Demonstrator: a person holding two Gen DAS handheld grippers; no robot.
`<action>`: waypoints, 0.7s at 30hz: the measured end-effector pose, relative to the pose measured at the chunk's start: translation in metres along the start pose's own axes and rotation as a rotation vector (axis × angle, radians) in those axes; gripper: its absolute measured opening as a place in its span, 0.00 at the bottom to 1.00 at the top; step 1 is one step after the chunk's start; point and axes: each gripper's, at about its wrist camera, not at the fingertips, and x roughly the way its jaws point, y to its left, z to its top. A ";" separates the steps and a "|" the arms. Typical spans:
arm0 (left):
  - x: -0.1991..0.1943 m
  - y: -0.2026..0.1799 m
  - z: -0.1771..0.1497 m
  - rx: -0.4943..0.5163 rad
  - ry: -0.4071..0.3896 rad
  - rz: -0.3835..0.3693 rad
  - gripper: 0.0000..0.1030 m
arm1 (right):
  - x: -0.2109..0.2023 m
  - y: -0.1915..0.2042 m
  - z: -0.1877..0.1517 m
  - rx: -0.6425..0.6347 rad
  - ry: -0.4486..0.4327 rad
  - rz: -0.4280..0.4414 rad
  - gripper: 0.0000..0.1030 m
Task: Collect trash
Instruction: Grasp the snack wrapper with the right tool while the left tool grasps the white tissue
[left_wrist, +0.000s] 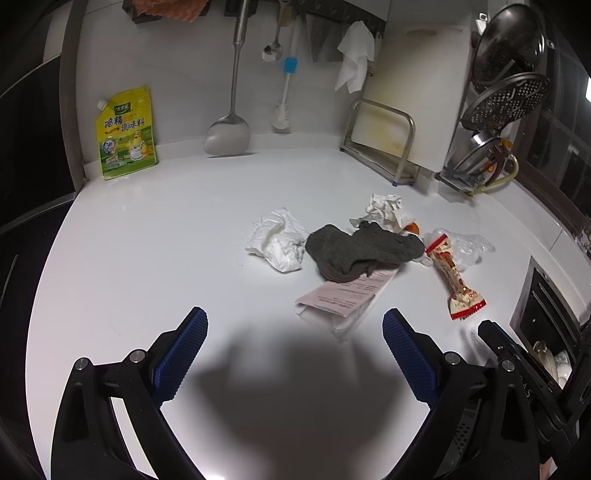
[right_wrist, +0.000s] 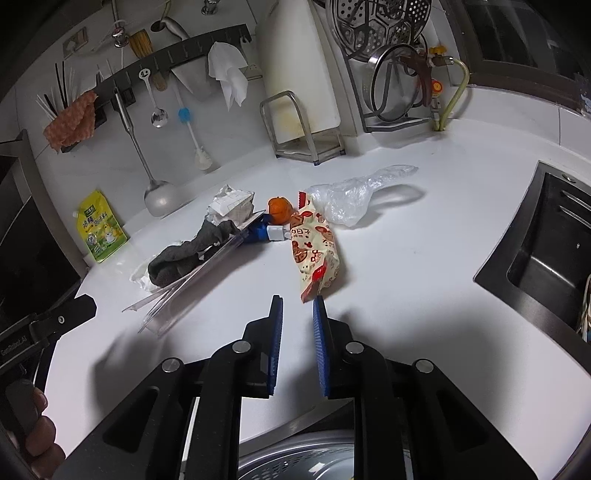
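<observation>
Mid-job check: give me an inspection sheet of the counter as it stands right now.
Surface: white counter, trash piled mid-counter.
Job's things: crumpled tissue; second tissue wad; snack wrapper; clear plastic bag; printed slip on clear plastic packaging; orange peel.
Clutter: grey cloth draped over the pile; small blue-and-white item, kind unclear; yellow seasoning pouch.
Grippers: left gripper open, empty; right gripper fingers nearly closed, empty, just short of the wrapper.
Cables: yellowish hose at the back wall.
Surroundings: hanging utensils, cutting board in rack, sink, metal colander below.
</observation>
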 end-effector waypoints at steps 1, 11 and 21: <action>0.001 0.003 0.001 -0.008 0.003 -0.001 0.91 | 0.000 0.000 0.002 -0.001 0.000 0.003 0.22; 0.027 0.033 0.032 -0.017 0.041 0.014 0.91 | 0.032 0.004 0.029 -0.052 0.059 -0.040 0.49; 0.085 0.037 0.062 0.005 0.110 0.021 0.91 | 0.058 0.001 0.043 -0.047 0.100 -0.062 0.54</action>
